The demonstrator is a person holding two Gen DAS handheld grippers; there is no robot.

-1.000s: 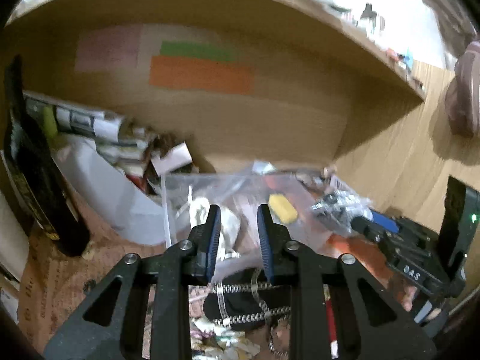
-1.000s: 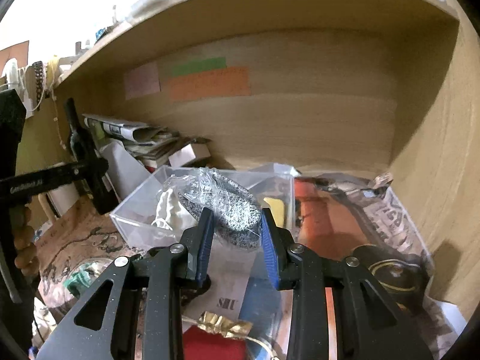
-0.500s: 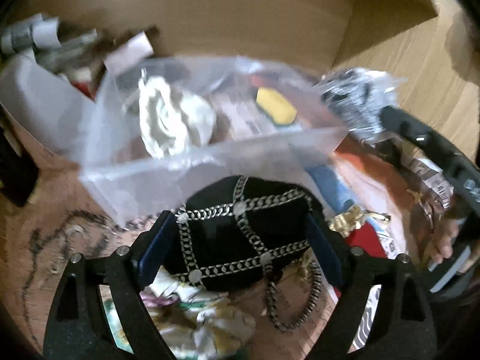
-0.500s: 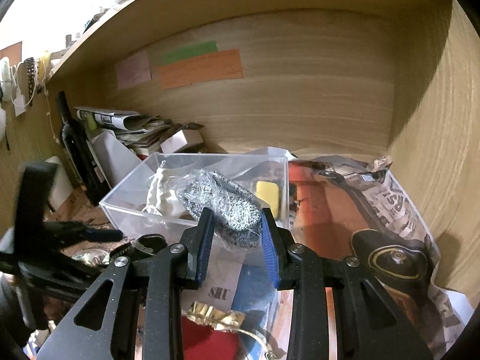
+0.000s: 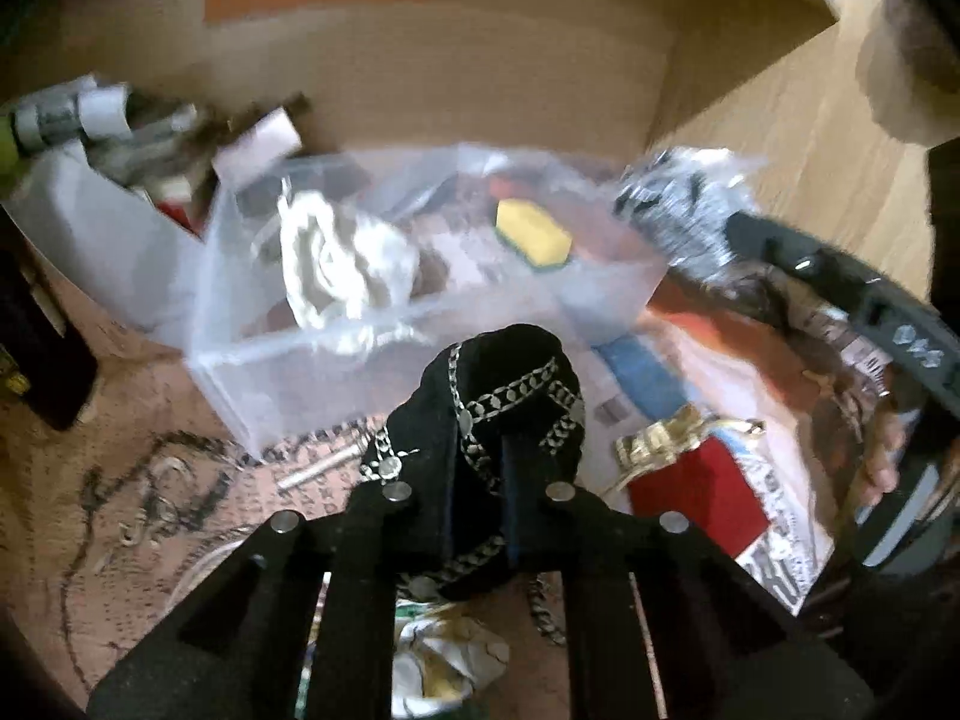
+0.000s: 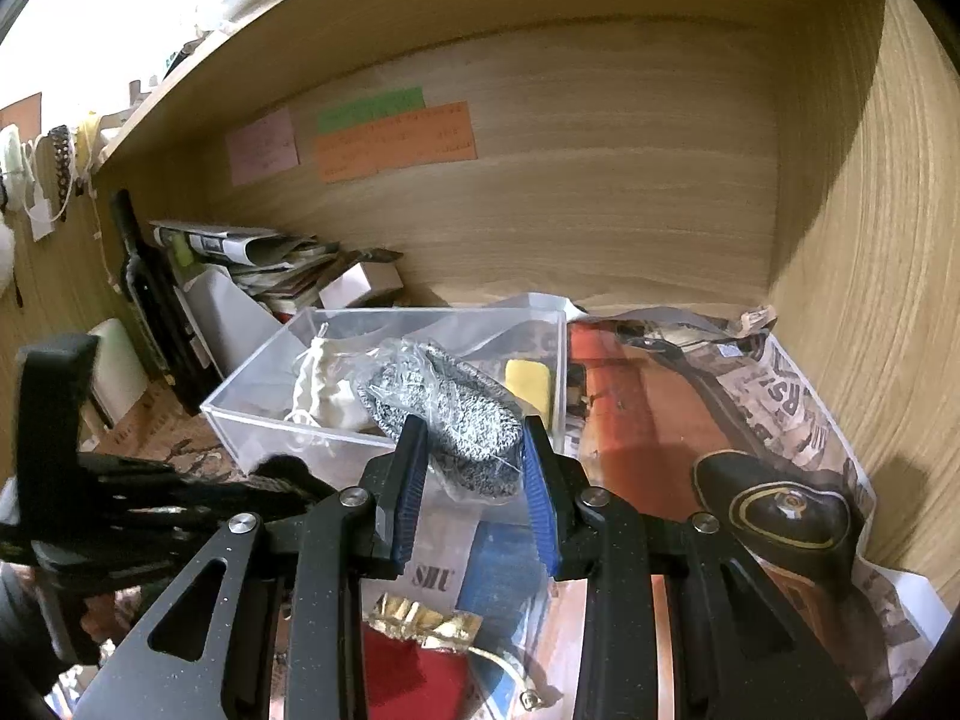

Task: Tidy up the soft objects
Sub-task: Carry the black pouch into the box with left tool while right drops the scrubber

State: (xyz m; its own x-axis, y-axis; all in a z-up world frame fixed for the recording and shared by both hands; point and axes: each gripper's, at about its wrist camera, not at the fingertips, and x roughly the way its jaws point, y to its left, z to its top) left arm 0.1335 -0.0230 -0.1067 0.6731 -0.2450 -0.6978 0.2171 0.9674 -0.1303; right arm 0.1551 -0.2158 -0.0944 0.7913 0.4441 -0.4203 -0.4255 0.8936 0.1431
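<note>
My left gripper (image 5: 477,468) is shut on a black pouch with silver chains (image 5: 498,396) and holds it up in front of a clear plastic box (image 5: 420,324). The box holds a white cloth bag (image 5: 342,264) and a yellow sponge (image 5: 531,234). My right gripper (image 6: 474,456) is shut on a grey knitted item in a clear wrapper (image 6: 444,408), held over the near edge of the box (image 6: 288,426). The white bag (image 6: 321,387) and the sponge (image 6: 528,384) show behind it.
A red pouch with a gold top (image 6: 414,654) and a blue booklet (image 6: 504,576) lie on newspaper (image 6: 780,402) in front of the box. A black ornamented case (image 6: 780,516) lies at right. A dark bottle (image 6: 150,294) and stacked papers (image 6: 264,264) stand at left.
My left gripper has closed on the black chained pouch and lifted it off the surface. My right gripper has held the wrapped knitted item and shifted slightly over the box.
</note>
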